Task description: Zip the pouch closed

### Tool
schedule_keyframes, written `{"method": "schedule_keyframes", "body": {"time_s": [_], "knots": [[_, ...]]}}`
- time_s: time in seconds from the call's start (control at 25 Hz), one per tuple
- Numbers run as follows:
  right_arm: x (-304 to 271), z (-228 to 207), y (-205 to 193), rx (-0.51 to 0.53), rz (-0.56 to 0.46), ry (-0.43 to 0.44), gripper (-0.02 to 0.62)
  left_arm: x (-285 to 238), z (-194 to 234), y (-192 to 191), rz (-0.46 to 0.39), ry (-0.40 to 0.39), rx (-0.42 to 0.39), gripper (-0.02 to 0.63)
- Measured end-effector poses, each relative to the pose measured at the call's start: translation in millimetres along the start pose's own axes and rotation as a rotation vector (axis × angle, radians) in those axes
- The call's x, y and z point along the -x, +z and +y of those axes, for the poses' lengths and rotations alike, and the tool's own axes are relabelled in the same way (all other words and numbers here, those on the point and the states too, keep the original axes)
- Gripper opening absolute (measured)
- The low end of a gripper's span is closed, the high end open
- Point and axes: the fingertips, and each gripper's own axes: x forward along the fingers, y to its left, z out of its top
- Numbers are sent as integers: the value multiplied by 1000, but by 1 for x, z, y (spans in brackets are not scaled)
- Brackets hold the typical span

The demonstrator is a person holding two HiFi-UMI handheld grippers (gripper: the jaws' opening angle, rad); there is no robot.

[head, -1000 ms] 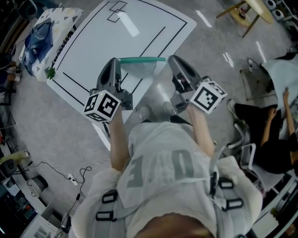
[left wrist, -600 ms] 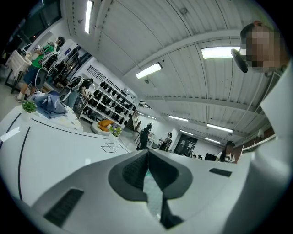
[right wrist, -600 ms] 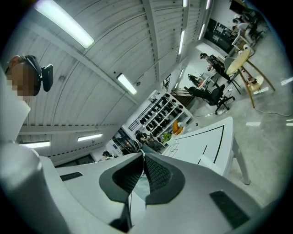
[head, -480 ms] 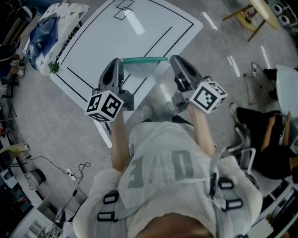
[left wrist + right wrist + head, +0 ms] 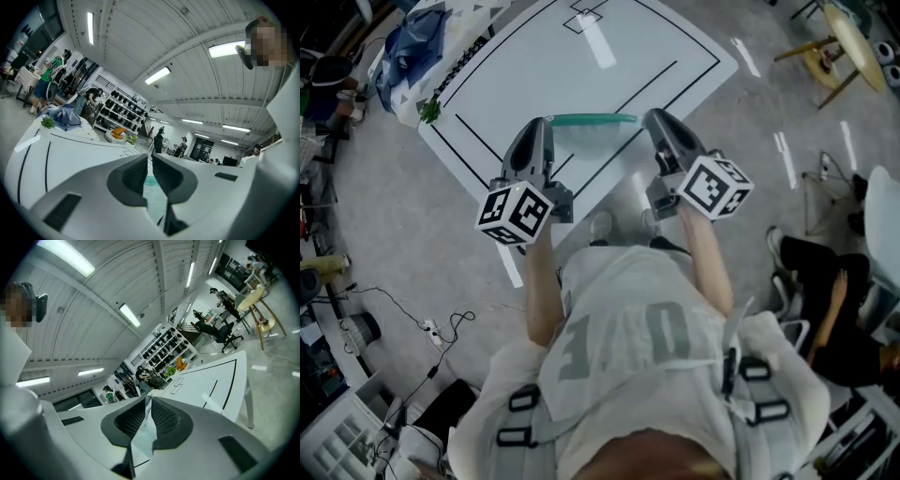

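Teal zip [image 5: 592, 119]; pouch [image 5: 596, 138] barely vis.

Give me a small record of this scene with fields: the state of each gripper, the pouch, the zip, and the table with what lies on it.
left gripper: shut on one end of the pouch
right gripper: shut on the other end of the pouch
pouch: translucent, held stretched between the two grippers, green zip edge on top
zip: cannot tell whether it is closed
table: white with black lines
on table: blue cloth bundle at the far left corner
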Motion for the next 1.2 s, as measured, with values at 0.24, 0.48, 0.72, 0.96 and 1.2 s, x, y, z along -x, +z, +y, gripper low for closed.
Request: {"method": "schedule_keyframes", "body": {"time_s": [0.24,0.48,0.72,0.96,1.2], "knots": [[-19,-2,-10,82,15,-55,195,6,12,9,-34,39,-27,40],[-20,1,-10,99,17,-39,195,6,10,11,-49,39,-35,41],[-15,0,-2,136,-3,-61,195,8,8,16,-65,44,-39,48],[-12,-1,0,160,-12,-71,195,10,8,17,-70,40,-37,48],[-5,12,13,241,-64,-67,94,12,2,24,-84,33,-71,48]]}}
